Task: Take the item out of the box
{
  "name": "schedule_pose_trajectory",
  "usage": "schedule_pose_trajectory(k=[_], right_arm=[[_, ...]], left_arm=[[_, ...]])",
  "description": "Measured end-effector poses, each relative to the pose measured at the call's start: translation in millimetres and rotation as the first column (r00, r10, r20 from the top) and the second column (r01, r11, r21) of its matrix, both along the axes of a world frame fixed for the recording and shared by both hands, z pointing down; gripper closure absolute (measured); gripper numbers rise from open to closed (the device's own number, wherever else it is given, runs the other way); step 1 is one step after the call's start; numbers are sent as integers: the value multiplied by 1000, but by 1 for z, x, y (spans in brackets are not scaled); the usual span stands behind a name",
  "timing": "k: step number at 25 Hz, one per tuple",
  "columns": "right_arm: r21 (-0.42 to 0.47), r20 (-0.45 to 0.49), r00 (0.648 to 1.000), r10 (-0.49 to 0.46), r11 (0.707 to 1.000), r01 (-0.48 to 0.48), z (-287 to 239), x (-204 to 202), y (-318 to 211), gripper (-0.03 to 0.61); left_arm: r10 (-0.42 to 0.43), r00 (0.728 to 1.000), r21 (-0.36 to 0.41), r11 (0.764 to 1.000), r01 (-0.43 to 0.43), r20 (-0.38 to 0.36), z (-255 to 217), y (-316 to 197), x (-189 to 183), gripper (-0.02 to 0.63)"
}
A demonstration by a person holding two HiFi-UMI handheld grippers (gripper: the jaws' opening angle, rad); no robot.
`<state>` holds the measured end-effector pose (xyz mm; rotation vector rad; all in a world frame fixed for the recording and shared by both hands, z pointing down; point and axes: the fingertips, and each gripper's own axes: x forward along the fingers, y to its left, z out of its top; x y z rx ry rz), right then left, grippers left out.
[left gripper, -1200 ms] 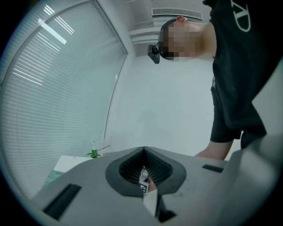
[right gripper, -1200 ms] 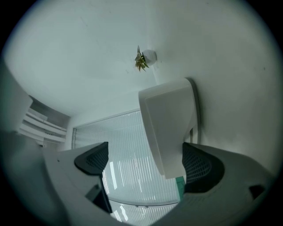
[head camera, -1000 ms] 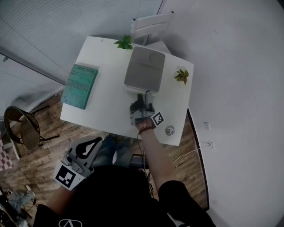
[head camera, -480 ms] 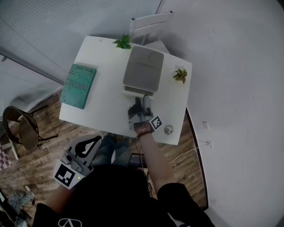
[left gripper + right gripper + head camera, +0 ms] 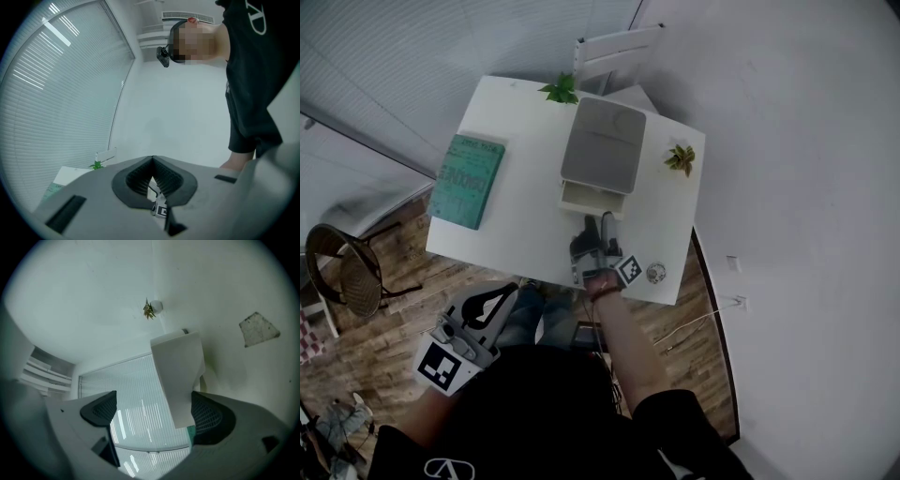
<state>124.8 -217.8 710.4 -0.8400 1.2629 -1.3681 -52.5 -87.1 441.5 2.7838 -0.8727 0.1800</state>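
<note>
Off the table's near-left corner: left gripper (image 5: 499, 300) hung, jaws pressed together, empty | table (image 5: 520, 225) left: teal book (image 5: 469, 181) lay flat | middle: grey box (image 5: 603, 145), pale inner tray (image 5: 592, 199) stood partly out, item not discernible | just before it: right gripper (image 5: 597, 223), jaws spread, gripped nothing

green book (image 5: 469, 181): white print on cover, too small to read
left gripper (image 5: 492, 305) cube: black-and-white square marker (image 5: 439, 367), a code pattern, no letters
right gripper (image 5: 598, 223) cube: same kind of square marker (image 5: 629, 271), no letters
black shirt (image 5: 253, 70): white outline emblem, partly cut off, no readable lettering
round disc (image 5: 655, 273) on table: patterned face, illegible
</note>
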Motion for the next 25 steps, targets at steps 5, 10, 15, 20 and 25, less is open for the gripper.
schedule_pose_trajectory(k=[5, 10, 15, 20, 25], right_arm=[[-10, -5, 1000, -6, 1000, 6, 2, -1, 10, 101], [-10, 3, 1000, -13, 1000, 13, 1, -6, 20, 110], [-15, 10, 1000, -9, 1000, 10, 1, -9, 29, 110], [-16, 10, 1000, -22, 1000, 22, -1, -14, 38, 112], [-20, 9, 1000, -26, 999, 26, 0, -17, 48, 121]], left_arm=[[12, 1000, 2, 1000, -12, -7, -2, -2, 2, 609], [26, 1000, 6, 1000, -26, -13, -5, -4, 6, 609], [40, 999, 11, 999, -40, -15, -6, -4, 7, 609], [49, 999, 12, 999, -49, -19, -8, -6, 7, 609], [64, 998, 12, 998, -64, -22, -9, -7, 9, 609]])
